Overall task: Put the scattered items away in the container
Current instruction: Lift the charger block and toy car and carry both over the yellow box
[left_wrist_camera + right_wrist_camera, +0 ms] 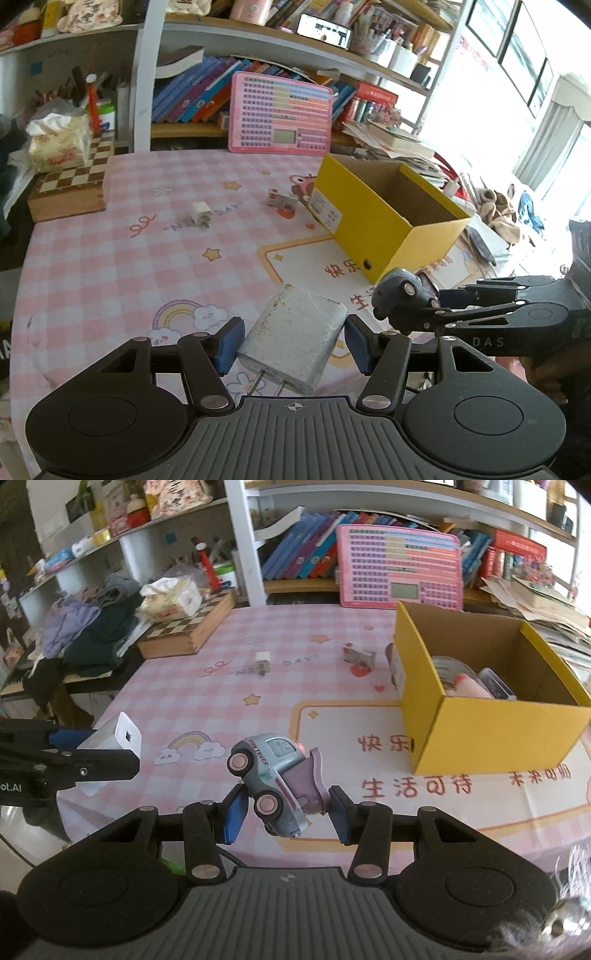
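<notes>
Left gripper (pixel 293 341): jaws clamped on a white charger block (pixel 295 343), prongs pointing back toward the camera, held above the tablecloth (pixel 110 258). Right gripper (pixel 286 814): jaws clamped on a pale blue toy truck (pixel 273 775), tilted nose-down, pink wheels facing left, also clear of the cloth. Each gripper appears at the edge of the other's view, the two near each other.

Beyond them the yellow cardboard box (pixel 498 734) stands open on the cloth; a tape roll and some other small items, not identifiable, lie inside.

Farther back, a small white plug adapter (pixel 201 214) and a small printed carton (pixel 280 201) lie on the cloth, well apart, the carton just beside the box. A chessboard (pixel 74 184) and a pink keyboard toy (pixel 280 114) sit at the far edge.
</notes>
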`<state>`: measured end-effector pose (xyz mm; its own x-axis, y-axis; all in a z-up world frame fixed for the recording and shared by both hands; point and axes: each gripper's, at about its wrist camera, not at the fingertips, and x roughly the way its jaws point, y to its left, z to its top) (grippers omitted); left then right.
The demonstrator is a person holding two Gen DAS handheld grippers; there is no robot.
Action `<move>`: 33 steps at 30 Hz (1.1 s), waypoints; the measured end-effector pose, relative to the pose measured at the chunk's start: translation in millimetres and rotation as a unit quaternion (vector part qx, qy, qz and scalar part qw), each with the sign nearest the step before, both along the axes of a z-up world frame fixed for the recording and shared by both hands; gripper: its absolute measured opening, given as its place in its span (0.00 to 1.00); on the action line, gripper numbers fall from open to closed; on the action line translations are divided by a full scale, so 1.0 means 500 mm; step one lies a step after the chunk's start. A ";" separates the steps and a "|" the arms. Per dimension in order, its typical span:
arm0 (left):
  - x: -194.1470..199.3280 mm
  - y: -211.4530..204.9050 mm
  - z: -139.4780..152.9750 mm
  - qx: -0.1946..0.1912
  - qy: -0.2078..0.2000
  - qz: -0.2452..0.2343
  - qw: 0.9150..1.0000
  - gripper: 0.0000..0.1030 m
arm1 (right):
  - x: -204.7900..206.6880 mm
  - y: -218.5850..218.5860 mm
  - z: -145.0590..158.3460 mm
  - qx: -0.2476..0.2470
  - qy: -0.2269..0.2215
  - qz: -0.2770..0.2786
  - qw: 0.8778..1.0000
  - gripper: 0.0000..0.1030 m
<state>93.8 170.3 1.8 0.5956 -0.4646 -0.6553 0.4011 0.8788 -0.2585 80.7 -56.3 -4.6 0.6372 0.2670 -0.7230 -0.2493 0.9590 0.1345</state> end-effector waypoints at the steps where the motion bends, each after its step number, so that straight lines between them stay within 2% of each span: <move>1: -0.002 -0.003 0.001 0.001 -0.001 -0.002 1.000 0.57 | -0.002 -0.003 -0.001 0.001 0.001 -0.003 1.000 0.44; 10: -0.009 -0.026 0.002 -0.005 0.002 -0.013 1.000 0.57 | -0.024 -0.025 -0.002 -0.009 0.008 -0.020 1.000 0.44; 33: 0.008 -0.172 0.000 -0.003 0.011 -0.103 0.995 0.57 | -0.073 -0.173 -0.003 -0.007 0.025 -0.113 0.993 0.44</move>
